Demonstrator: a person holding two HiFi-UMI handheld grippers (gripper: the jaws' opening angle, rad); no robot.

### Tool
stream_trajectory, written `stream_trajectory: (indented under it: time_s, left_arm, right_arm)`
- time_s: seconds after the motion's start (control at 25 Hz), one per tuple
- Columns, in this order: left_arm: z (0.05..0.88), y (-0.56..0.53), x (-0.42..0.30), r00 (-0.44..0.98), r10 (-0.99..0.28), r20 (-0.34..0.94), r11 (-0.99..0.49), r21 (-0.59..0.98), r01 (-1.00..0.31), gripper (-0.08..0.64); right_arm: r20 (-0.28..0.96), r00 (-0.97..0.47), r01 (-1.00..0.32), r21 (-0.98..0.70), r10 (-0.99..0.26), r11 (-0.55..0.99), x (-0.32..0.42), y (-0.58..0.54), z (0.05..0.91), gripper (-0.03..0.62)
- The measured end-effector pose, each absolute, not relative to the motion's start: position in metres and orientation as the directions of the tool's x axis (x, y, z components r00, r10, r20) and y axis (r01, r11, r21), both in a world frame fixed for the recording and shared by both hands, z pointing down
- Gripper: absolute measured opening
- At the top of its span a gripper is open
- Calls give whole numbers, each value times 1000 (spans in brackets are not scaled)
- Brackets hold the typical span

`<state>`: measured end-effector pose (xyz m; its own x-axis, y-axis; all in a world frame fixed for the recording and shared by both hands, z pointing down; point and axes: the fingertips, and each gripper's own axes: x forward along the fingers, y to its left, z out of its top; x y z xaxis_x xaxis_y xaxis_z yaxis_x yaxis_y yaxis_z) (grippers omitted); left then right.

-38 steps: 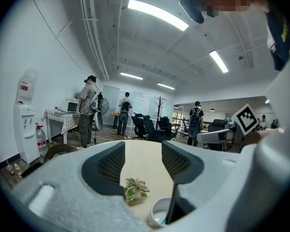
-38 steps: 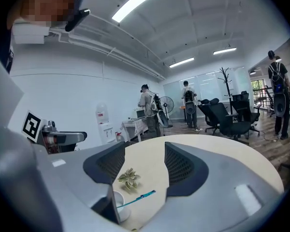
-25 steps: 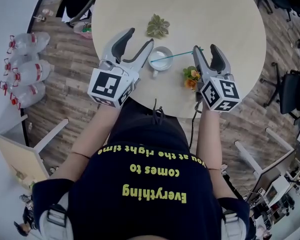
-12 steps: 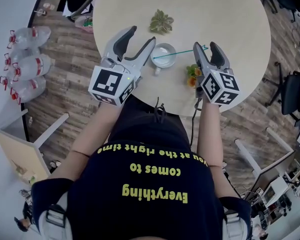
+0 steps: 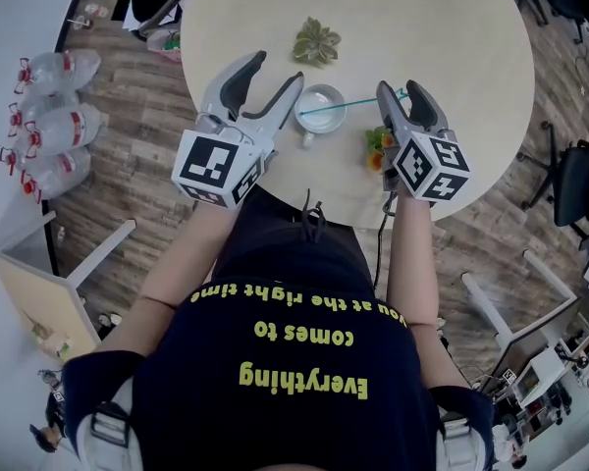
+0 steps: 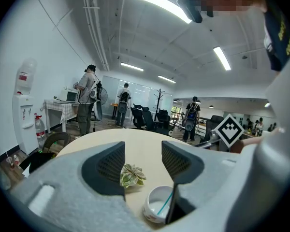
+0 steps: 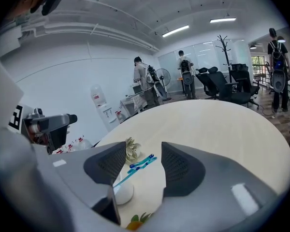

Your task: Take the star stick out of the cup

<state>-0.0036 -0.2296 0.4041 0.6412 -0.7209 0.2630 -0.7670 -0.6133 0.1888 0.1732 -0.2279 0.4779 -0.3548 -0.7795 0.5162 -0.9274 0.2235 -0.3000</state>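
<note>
Leaning out of a white cup (image 5: 320, 109), the teal star stick (image 5: 358, 105) has its lower end inside the cup and slants over the rim toward 3 o'clock in the head view, with the star end reaching the tips of the right gripper (image 5: 399, 88). That gripper is released: in the right gripper view its two dark pads stand well apart, and the star end shows in the gap between them without either pad pressing on it. The left gripper (image 5: 276, 69) sits at about 9 o'clock from the cup, just beside it, and is released as well; in the left gripper view its jaws are spread wide with nothing between them, and the cup lies low by the right-hand jaw. The cup stands upright on a round, pale bench (image 5: 442, 47), near the edge closest to the person. A small green leafy ornament (image 5: 316, 42) lies at 12 o'clock from the cup, apart from it. An orange flower ornament (image 5: 377, 150) rests at about 4 o'clock from the cup, partly covered by the right gripper's body. Both marker cubes face the head camera.
</note>
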Motion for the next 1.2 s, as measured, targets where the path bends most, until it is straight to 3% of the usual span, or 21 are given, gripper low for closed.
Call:
stream_trajectory:
  time_s: [0.68, 1.2]
  left_arm:
    - [407, -232, -8, 625, -732, 272, -598, 185, -780, 236]
    - [405, -233, -15, 618, -738, 270, -591, 185, -786, 236]
  right_arm:
    - [561, -370, -924, -306, -740, 230, 168, -230, 494, 229]
    - [536, -404, -909, -326, -741, 260, 157, -231, 488, 126]
